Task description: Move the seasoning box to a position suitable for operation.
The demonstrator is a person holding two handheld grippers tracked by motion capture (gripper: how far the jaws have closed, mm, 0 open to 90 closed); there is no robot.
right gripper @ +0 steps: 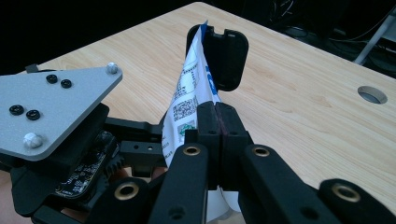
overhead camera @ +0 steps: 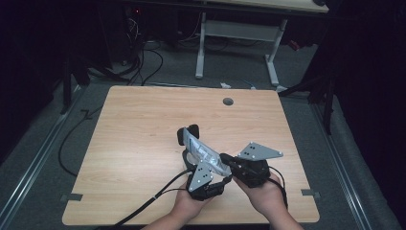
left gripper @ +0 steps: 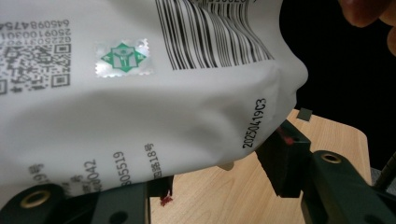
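Left gripper (overhead camera: 187, 136) jaws grasp the white pouch (overhead camera: 206, 155); right gripper (right gripper: 217, 126) jaws clench its edge.

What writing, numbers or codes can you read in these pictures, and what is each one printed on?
"20250419C3": on the white packet, near its edge, left gripper view.
"18" with one character after it: same packet, low edge.
"05519" and "042": ends of longer numbers there, the rest hidden.
Two upside-down digit rows above the QR code: too blurred to quote.
Barcode and green seal sticker: no readable words.
Packet print in the right gripper view: too small.
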